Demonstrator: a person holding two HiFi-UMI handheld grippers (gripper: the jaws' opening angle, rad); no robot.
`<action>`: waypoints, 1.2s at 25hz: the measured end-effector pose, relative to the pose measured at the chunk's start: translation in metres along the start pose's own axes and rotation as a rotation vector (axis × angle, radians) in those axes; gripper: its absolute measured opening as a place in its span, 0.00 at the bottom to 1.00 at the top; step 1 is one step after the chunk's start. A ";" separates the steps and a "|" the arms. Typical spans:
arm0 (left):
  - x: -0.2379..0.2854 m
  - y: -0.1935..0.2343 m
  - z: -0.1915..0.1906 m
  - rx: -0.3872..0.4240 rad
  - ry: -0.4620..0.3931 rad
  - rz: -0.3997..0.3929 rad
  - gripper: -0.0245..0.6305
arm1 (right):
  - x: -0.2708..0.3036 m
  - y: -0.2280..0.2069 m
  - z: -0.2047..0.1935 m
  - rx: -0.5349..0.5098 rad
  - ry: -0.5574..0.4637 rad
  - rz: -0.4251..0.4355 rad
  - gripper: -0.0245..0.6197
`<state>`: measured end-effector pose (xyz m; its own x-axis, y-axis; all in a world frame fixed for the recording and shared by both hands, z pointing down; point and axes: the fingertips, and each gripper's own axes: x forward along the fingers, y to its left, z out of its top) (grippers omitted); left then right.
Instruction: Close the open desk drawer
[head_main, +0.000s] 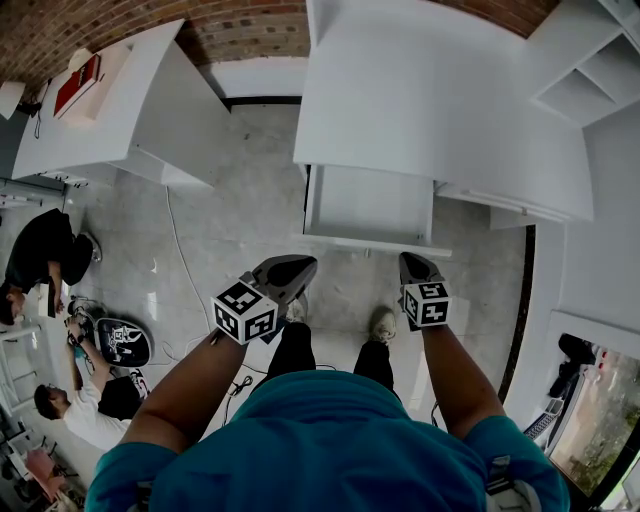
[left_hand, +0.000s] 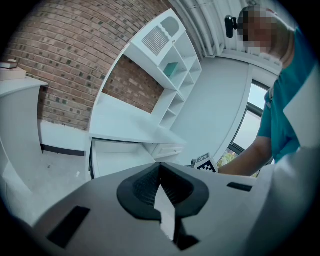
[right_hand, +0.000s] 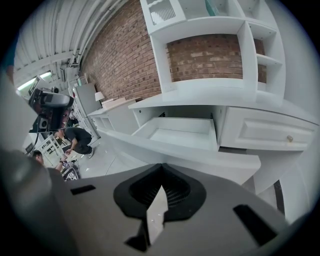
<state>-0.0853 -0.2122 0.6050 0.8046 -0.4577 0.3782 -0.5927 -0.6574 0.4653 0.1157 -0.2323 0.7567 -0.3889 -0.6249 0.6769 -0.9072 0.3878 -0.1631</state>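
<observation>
The drawer (head_main: 370, 205) stands pulled out from under the desk's (head_main: 440, 100) front edge, with its front panel running crosswise just ahead of both tools. The right gripper (head_main: 413, 264) looks nearer (only slightly). The left gripper (head_main: 292, 268) faces the panel's left end. Both have their jaws pressed together, holding nothing.

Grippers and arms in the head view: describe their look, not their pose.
The left gripper and right gripper are grey and taper to a point, with black ribbed pads inside. Each carries a white cube printed with black square markers. The person wears a teal shirt with short sleeves.
</observation>
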 end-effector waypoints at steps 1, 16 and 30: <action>0.001 0.001 0.001 0.000 -0.001 0.000 0.06 | 0.001 -0.001 0.001 0.000 -0.001 -0.001 0.07; 0.008 0.012 0.011 -0.001 -0.018 0.008 0.06 | 0.016 -0.012 0.019 -0.010 -0.018 -0.012 0.07; 0.013 0.022 0.017 -0.011 -0.019 0.010 0.06 | 0.032 -0.023 0.039 -0.008 -0.041 -0.023 0.07</action>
<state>-0.0878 -0.2429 0.6062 0.7992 -0.4753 0.3680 -0.6010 -0.6461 0.4706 0.1181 -0.2883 0.7541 -0.3746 -0.6610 0.6502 -0.9146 0.3784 -0.1424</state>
